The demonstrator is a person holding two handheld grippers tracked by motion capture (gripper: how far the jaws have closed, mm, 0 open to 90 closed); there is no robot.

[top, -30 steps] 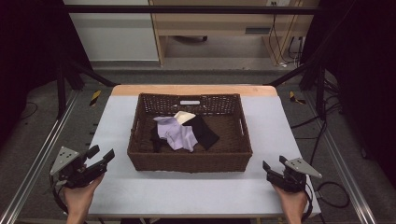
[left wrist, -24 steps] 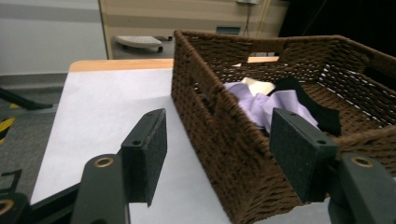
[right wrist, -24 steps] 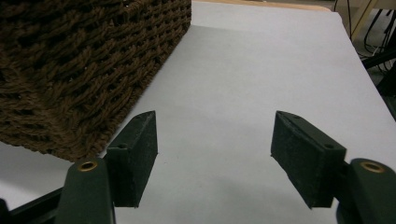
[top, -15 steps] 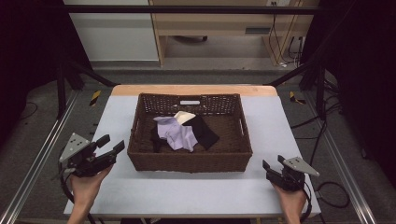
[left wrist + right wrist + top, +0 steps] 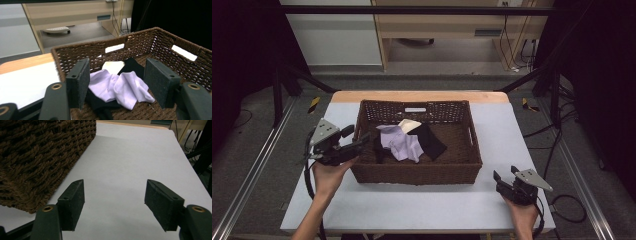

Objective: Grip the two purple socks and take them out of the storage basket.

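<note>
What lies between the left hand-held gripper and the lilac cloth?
Only the basket's left rim; left hand-held gripper reaches over it toward the lilac cloth, high view.

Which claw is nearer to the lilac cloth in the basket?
Left. The left claw is at the basket's left rim, open, facing the lilac cloth. The right claw is over the table, outside the basket's near right corner.

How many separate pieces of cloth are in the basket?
3: a lilac cloth on top, a black one beside and beneath it, a cream one behind. More may lie underneath.
</note>
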